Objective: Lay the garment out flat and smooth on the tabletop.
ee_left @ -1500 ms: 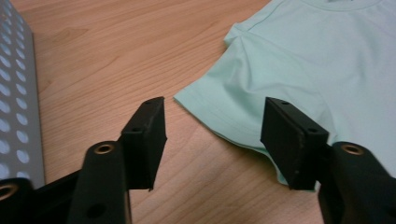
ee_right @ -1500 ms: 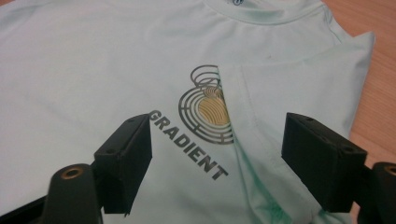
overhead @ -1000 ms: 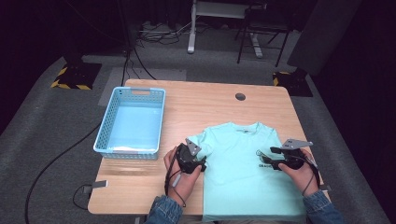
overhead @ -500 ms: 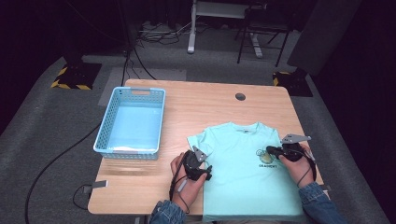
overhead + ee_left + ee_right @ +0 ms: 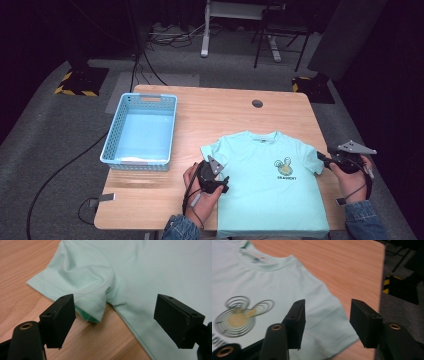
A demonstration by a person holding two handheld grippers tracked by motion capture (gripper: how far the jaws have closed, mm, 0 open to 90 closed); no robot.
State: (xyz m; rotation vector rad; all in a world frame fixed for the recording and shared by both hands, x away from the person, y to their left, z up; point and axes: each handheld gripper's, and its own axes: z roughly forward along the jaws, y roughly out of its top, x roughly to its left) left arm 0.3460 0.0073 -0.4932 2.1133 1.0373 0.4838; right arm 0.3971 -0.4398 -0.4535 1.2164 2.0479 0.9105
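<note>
A mint-green T-shirt (image 5: 270,185) lies flat on the wooden table (image 5: 220,115), front up, with a swirl print (image 5: 285,167) on the chest. My left gripper (image 5: 223,183) sits at the shirt's left edge, just below the left sleeve (image 5: 212,150). In the left gripper view it (image 5: 115,320) stands open, and the rumpled sleeve (image 5: 85,287) and armpit lie between its jaws. My right gripper (image 5: 322,159) hovers at the right sleeve (image 5: 312,157), open. In the right gripper view it (image 5: 327,322) frames the sleeve (image 5: 329,322), with the print (image 5: 239,315) to its left.
A light blue plastic basket (image 5: 112,145) stands on the table's left side with a pale cloth inside. A small dark grommet hole (image 5: 257,103) is set near the table's far edge. The table's right edge (image 5: 322,145) runs close by the right gripper. Bare wood lies between basket and shirt.
My right gripper has slid rightward from the chest area to the right sleeve's edge. My left gripper has drifted a little toward the person along the shirt's left side.
</note>
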